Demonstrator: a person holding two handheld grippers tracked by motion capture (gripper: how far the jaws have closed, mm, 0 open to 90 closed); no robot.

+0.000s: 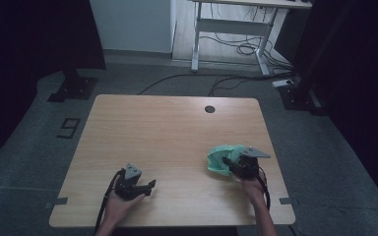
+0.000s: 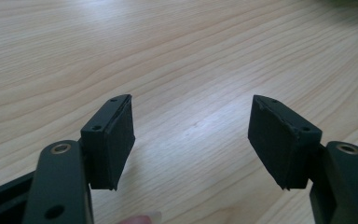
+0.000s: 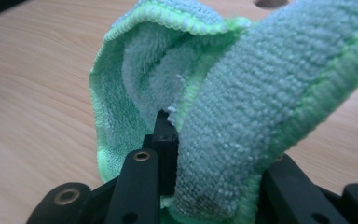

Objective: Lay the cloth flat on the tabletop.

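On the pale wooden surface (image 1: 177, 132), toward its right front part, lies a bunched green cloth (image 1: 220, 158), and the right tongs (image 1: 232, 166) have hold of it at the side nearest the person. In the right gripper view the cloth (image 3: 242, 116) rises in thick folds straight out of the tongs (image 3: 214, 186): a band of terry runs up between the two black jaws, which press against it on both sides, so these tongs are clamped on the cloth. Its brighter green stitched edge curls over at the top and down the left fold, and part of the fabric is lifted off the wood while the rest sags toward it. The left tongs (image 1: 150, 186) sit well apart from the cloth, near the front left of the surface, held low in the person's left hand (image 1: 120, 204) with the grey three-cornered plate on top. In the left gripper view these tongs (image 2: 191, 130) stand wide apart with bare wood grain between the two pads and nothing gripped; a fingertip (image 2: 140, 218) peeks in at the bottom edge. A small round hole (image 1: 209, 109) marks the far edge of the surface, beyond the cloth.
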